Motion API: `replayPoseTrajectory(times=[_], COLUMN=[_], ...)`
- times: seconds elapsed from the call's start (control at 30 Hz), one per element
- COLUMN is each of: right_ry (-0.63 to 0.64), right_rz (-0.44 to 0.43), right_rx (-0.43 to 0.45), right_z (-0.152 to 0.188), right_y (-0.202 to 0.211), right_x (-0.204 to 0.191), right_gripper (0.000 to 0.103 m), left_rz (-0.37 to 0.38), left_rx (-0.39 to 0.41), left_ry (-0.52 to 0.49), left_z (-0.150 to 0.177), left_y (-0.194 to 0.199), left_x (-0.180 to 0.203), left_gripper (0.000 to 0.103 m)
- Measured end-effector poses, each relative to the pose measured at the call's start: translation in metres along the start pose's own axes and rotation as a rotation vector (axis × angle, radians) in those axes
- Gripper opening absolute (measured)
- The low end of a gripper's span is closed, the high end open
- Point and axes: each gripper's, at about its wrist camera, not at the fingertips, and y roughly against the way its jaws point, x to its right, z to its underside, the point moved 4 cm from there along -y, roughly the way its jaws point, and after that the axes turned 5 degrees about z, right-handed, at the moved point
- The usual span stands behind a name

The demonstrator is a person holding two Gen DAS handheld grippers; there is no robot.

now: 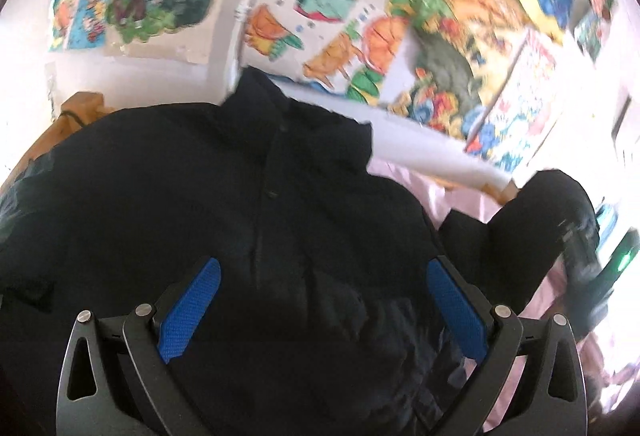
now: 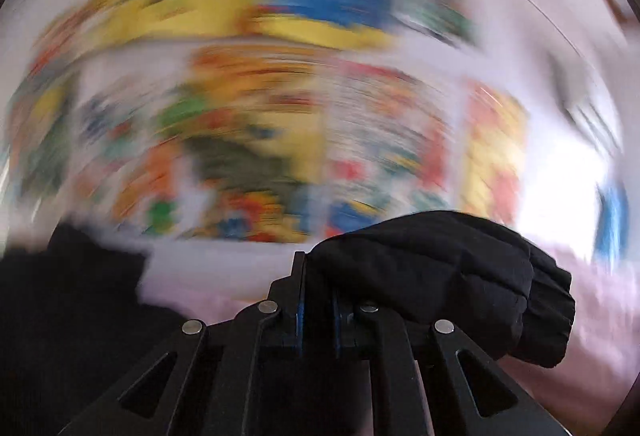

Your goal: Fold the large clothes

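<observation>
**A:** What's around my tools right now?

**B:** From my left wrist view, the black padded jacket lies spread front-up on a pink sheet, collar toward the wall. My left tongs hang over its lower front with the blue pads wide apart, nothing between them.

**A:** And the right side?

**B:** My right tongs are pressed together on the jacket's sleeve. The cuff end bulges to the right of the fingers and droops over the pink sheet. In the left view I see that same sleeve raised at the far right, with the right tool beside it showing a green light.

**A:** Anything in the way?

**B:** A wall of bright cartoon posters stands close behind the collar, with a white rail running along the sheet's far edge. An orange-brown thing sits at the left behind the jacket's shoulder; I can't tell what it is. The right view is heavily smeared, so the posters there are only colour streaks.

**A:** Any containers?

**B:** I can't make out one.
</observation>
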Motion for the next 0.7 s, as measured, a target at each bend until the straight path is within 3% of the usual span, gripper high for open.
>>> replayPoseTrajectory(times=[0.13, 0.2, 0.23, 0.33, 0.4, 0.47, 0.53, 0.7], right_ry=[0.381, 0.51, 0.555, 0.707, 0.777, 0.856, 0.888, 0.804], right_rz=[-0.103, -0.175, -0.202, -0.305, -0.37, -0.393, -0.371, -0.416], right_rx=[0.08, 0.098, 0.1, 0.028, -0.02, -0.05, -0.026, -0.061], right_z=[0.012, 0.026, 0.031, 0.058, 0.082, 0.108, 0.119, 0.106], right_y=[0.021, 0.035, 0.041, 0.051, 0.054, 0.055, 0.055, 0.049], right_x=[-0.11, -0.155, -0.173, -0.225, -0.248, -0.263, -0.267, -0.252], right_gripper=[0.01, 0.01, 0.01, 0.01, 0.01, 0.01, 0.01, 0.019], left_rz=[0.031, 0.083, 0.15, 0.291, 0.33, 0.307, 0.284, 0.181], left_rx=[0.016, 0.021, 0.02, 0.018, 0.005, -0.022, -0.051, -0.1], left_ry=[0.06, 0.098, 0.135, 0.277, 0.337, 0.367, 0.372, 0.347], left_z=[-0.002, 0.001, 0.003, 0.007, 0.008, 0.011, 0.015, 0.024], left_y=[0.012, 0.013, 0.011, 0.004, -0.005, -0.014, -0.022, -0.036], left_x=[-0.034, -0.052, -0.062, -0.092, -0.109, -0.122, -0.128, -0.132], left_gripper=[0.101, 0.101, 0.101, 0.101, 0.101, 0.101, 0.101, 0.101])
